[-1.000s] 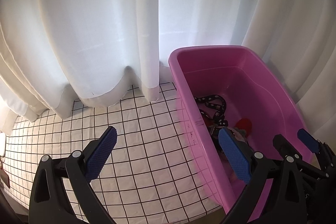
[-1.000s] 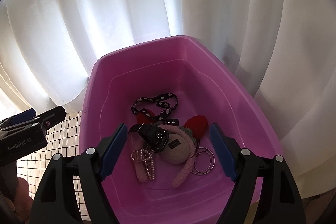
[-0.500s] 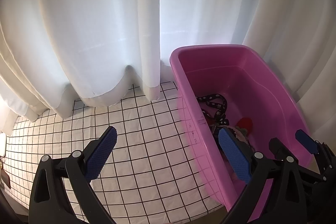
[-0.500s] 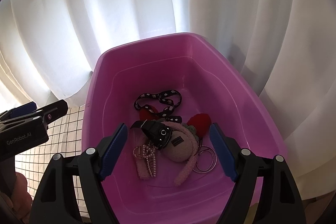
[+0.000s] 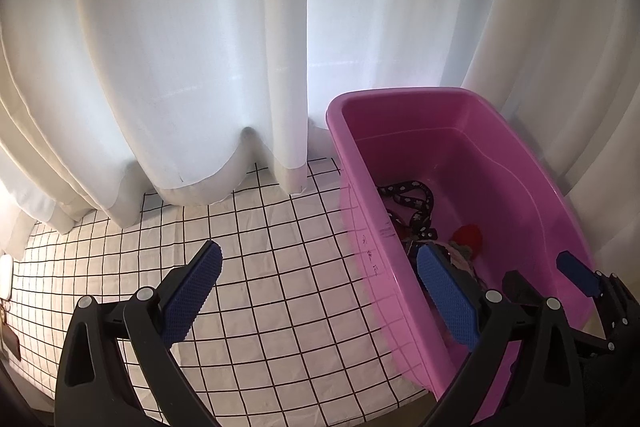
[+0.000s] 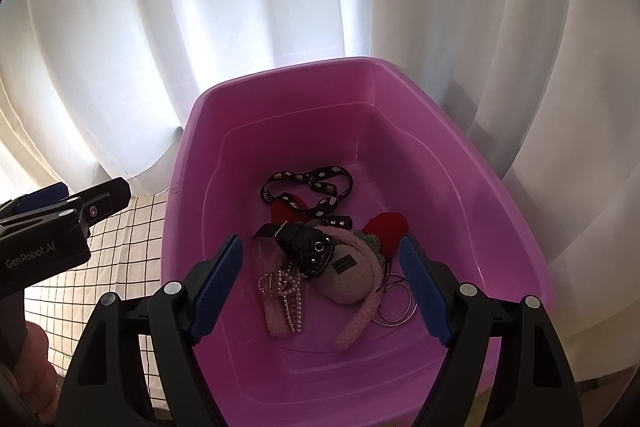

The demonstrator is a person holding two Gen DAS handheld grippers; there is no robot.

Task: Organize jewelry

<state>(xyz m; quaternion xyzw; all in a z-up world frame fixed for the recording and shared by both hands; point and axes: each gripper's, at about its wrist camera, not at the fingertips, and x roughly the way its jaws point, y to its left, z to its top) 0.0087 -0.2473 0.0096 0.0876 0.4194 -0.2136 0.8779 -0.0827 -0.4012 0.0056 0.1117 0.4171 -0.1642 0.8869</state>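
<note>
A pink plastic tub (image 6: 460,155) holds a heap of jewelry: a black patterned strap (image 6: 316,183), a black studded cuff (image 6: 308,247), a pink fuzzy pouch (image 6: 348,279), a pearl hair clip (image 6: 286,287), a red pompom (image 6: 390,227) and thin metal hoops (image 6: 396,303). My right gripper (image 6: 320,247) hangs open above the heap, holding nothing. In the left wrist view the left gripper (image 5: 319,255) is open and empty. It straddles the tub's (image 5: 360,227) left wall, with one finger over the cloth and the other above the tub's inside.
A white cloth with a black grid (image 5: 260,267) covers the table left of the tub. White curtains (image 5: 200,47) hang close behind the tub and table. A small white object (image 5: 6,275) sits at the cloth's far left edge. A person's hand (image 6: 32,367) holds the left gripper.
The right gripper has drifted slightly, so the tub's contents sit a little further right and higher in its view. The left gripper has stayed still, and both stay open.
</note>
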